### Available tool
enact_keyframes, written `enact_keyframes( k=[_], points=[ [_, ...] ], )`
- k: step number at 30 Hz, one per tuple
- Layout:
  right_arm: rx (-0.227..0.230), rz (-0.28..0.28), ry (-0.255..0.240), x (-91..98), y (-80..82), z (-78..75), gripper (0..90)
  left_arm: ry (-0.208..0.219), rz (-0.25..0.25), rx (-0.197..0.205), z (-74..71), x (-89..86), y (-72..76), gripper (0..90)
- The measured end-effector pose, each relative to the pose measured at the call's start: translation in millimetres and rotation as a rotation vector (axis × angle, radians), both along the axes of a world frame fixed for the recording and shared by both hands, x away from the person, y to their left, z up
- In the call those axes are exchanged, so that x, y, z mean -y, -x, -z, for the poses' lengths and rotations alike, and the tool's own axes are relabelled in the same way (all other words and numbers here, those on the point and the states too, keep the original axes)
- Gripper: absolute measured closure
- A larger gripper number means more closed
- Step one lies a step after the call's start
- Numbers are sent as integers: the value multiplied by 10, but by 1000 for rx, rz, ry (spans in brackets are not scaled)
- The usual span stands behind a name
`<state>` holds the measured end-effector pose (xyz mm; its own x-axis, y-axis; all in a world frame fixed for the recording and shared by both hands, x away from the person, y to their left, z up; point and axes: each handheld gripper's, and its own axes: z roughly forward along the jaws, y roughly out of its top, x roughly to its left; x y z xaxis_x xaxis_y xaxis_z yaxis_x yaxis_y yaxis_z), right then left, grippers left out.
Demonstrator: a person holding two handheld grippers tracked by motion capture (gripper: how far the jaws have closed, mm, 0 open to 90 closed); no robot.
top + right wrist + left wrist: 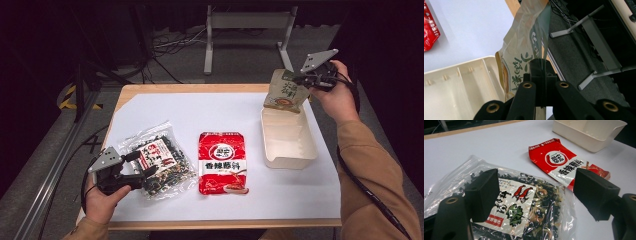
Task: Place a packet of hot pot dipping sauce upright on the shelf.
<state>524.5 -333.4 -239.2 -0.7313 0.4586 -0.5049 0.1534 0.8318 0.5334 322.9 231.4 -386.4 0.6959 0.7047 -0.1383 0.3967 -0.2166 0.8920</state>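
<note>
A clear bag of dark dried seaweed (161,162) with a red-and-white label lies at the front left of the white sheet. My left gripper (143,164) rests at its near edge, open, and the left gripper view shows the bag (524,205) below and between the wide jaws of the left gripper (537,186). A beige packet with green writing (284,92) hangs over the far end of a cream box (289,142), pinched at its top edge by my right gripper (301,81). Seen from the right gripper view, the right gripper (541,65) is shut on the packet (522,50) above the box (454,87).
A red flat packet (222,162) lies between the seaweed bag and the box, also seen as the red packet (564,162) and at the edge as the red packet (430,30). The box (589,132) looks empty. A metal stand (247,22) and cables lie on the floor beyond the table.
</note>
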Motion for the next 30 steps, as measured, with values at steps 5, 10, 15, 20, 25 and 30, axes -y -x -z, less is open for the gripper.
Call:
enact_keyframes(
  k=[5, 10, 15, 20, 25, 30],
  points=[
    [-10, 4, 2, 3, -21, 43, 900, 0, 1, 0, 2, -1, -2, 218],
    [-25, 3, 1, 16, -37, 98, 899, 0, 1, -1, 2, 0, -2, 218],
    [-42, 2, 5, 18, -42, 142, 899, 0, 1, 0, 2, 1, -4, 218],
    [-67, 0, 5, 11, -55, 213, 898, -1, 2, -4, 2, 5, -4, 218],
    [-101, -9, -5, 2, -76, 302, 898, -5, 4, -2, 3, 4, -6, 218],
    [-123, -13, -3, -13, -92, 359, 896, -6, 6, 1, 8, 8, -7, 218]
  ],
)
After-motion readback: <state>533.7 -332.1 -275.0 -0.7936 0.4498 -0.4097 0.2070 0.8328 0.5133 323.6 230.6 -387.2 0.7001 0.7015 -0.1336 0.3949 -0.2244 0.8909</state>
